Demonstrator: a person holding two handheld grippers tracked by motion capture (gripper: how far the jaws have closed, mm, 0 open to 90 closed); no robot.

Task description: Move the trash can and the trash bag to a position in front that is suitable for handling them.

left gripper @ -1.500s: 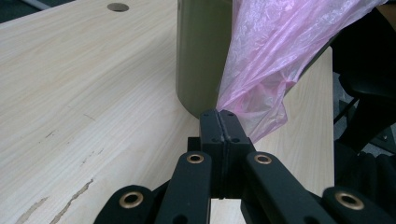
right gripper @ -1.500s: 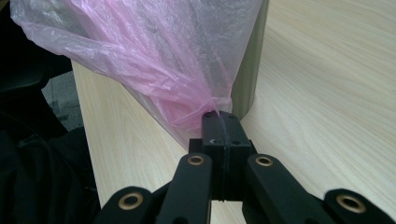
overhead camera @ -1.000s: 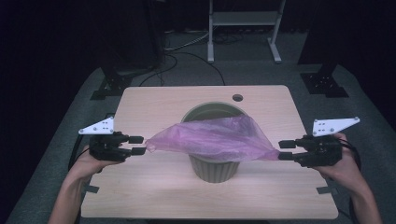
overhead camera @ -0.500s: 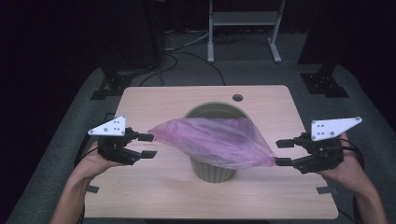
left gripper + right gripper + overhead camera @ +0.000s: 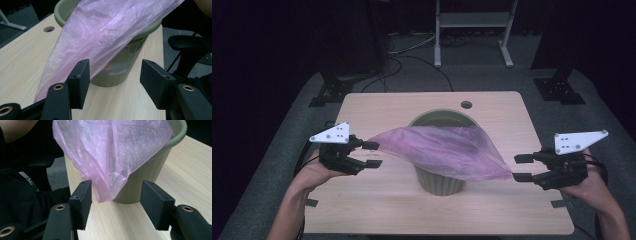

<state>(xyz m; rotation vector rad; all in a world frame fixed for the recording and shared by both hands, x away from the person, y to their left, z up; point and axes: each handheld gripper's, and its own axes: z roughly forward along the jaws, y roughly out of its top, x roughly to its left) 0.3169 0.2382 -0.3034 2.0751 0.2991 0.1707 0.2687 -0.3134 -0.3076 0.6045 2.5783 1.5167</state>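
A pink plastic bag [image 5: 447, 150] lies stretched across the rim of an olive-green bin [image 5: 439, 182] in the middle of the wooden table [image 5: 377, 205]. My left gripper [image 5: 373, 154] is open at the bag's left tip, with the film beside its upper jaw. My right gripper [image 5: 523, 167] is open at the bag's right tip. In the left gripper view the bag [image 5: 100, 37] slopes down past the left jaw, in front of the bin [image 5: 120, 72], and the gripper [image 5: 116, 80] grips nothing. In the right gripper view the bag [image 5: 107, 152] hangs beside the left jaw of the open gripper [image 5: 117, 202].
A round cable hole [image 5: 466, 105] sits near the table's far edge. Behind the table stand a white frame [image 5: 472, 30] and two black stand bases [image 5: 329, 92] [image 5: 559, 90], with cables on the grey floor. Bare tabletop lies on both sides of the bin.
Both grippers have opened; a second ago each was closed on an end of the bag. The left gripper moved slightly right and up, and the bag's ends now sag lower.
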